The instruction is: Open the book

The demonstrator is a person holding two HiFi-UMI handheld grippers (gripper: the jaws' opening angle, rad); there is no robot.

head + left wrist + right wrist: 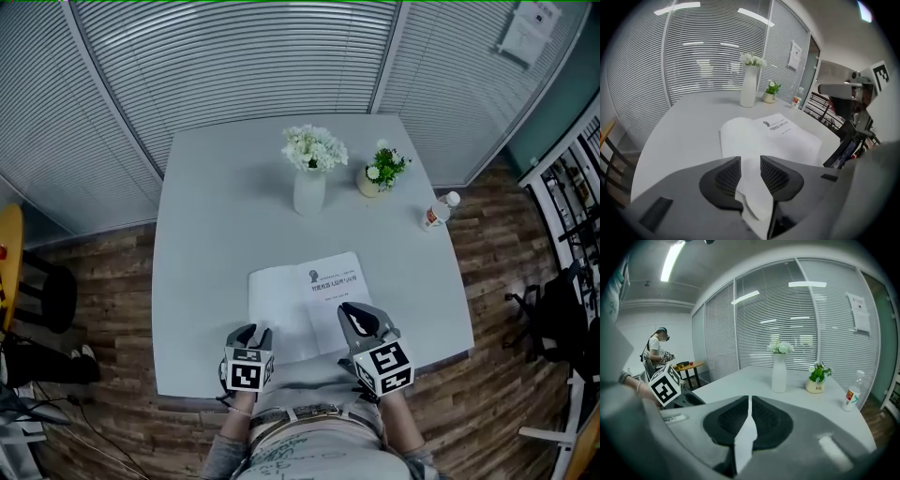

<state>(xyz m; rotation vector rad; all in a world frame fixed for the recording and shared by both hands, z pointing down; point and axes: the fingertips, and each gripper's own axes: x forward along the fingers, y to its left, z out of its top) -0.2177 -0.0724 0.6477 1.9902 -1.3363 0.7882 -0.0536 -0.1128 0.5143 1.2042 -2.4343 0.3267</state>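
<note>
Book (305, 298) open; our right gripper (749, 414) pinches a page (744, 441), likely steadying it (left gripper's (750, 172) jaws apart around a leaf (753, 199)).

A pale grey surface (206, 281) with rounded corners stands on a floor (103, 319) of dark wood planks. Behind it run glass walls (234, 66) hung with horizontal blinds and split by pale uprights. A paper notice (528, 28) is fixed to the pane at the right. Further right, a teal wall (553, 103) meets a shelving rack (577, 183) (its contents too small to tell), and a dark chair (553, 309) stands near it. At the left edge a yellow tabletop (7, 253) shows beside a black stool (52, 295). In the right gripper view a strip light (671, 261) glows on the ceiling above a white wall (633, 324) and a small wooden table (689, 365).
</note>
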